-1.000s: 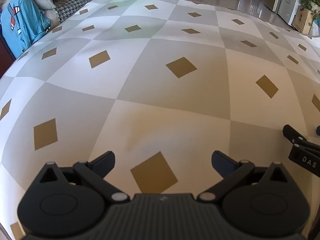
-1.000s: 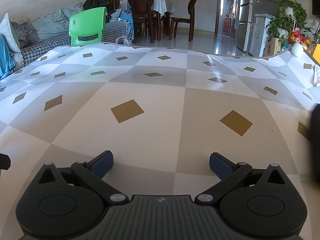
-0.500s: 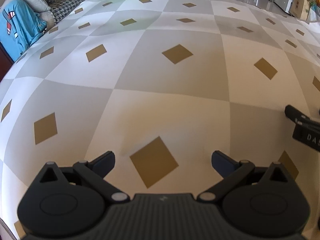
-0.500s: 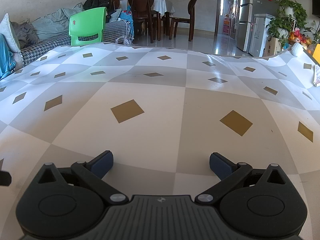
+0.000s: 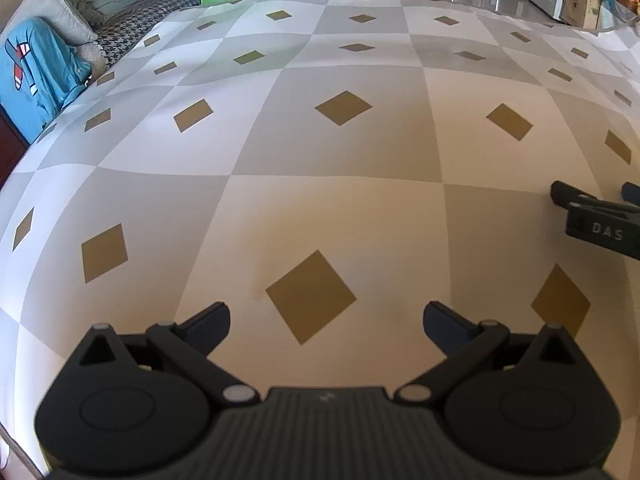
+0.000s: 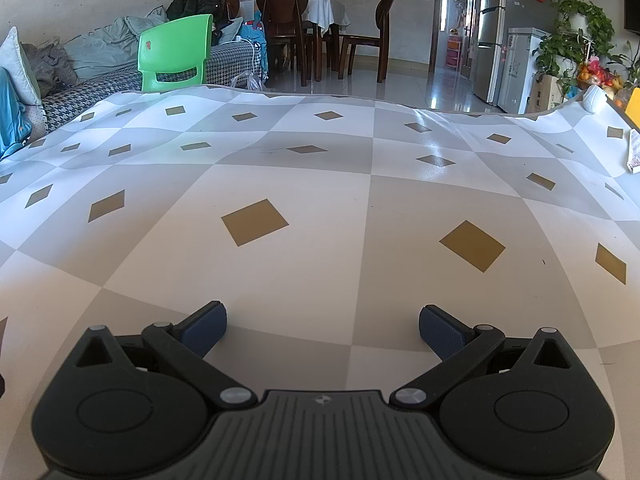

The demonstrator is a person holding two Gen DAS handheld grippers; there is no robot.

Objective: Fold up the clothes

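A blue garment (image 5: 36, 68) with a red and white print hangs over the sofa at the far left in the left wrist view; its edge (image 6: 10, 120) shows at the left border of the right wrist view. No garment lies on the chequered tablecloth (image 5: 340, 200). My left gripper (image 5: 326, 320) stands open low over the cloth with nothing between its fingers. My right gripper (image 6: 322, 326) is open too, empty, over the cloth (image 6: 320, 200). In the left wrist view the right gripper (image 5: 596, 216) shows at the right edge.
A green plastic chair (image 6: 176, 54) stands beyond the table's far edge, with a houndstooth sofa (image 6: 92, 94) and cushions to the left. Dark dining chairs (image 6: 286, 28), a fridge (image 6: 494, 32) and plants (image 6: 576, 40) stand further back. A small packet (image 6: 634, 152) lies at the cloth's right edge.
The left gripper has tilted and shifted over the cloth, so the pattern and the right gripper slid in its view. The right gripper stayed put; a dark shape left its right edge.
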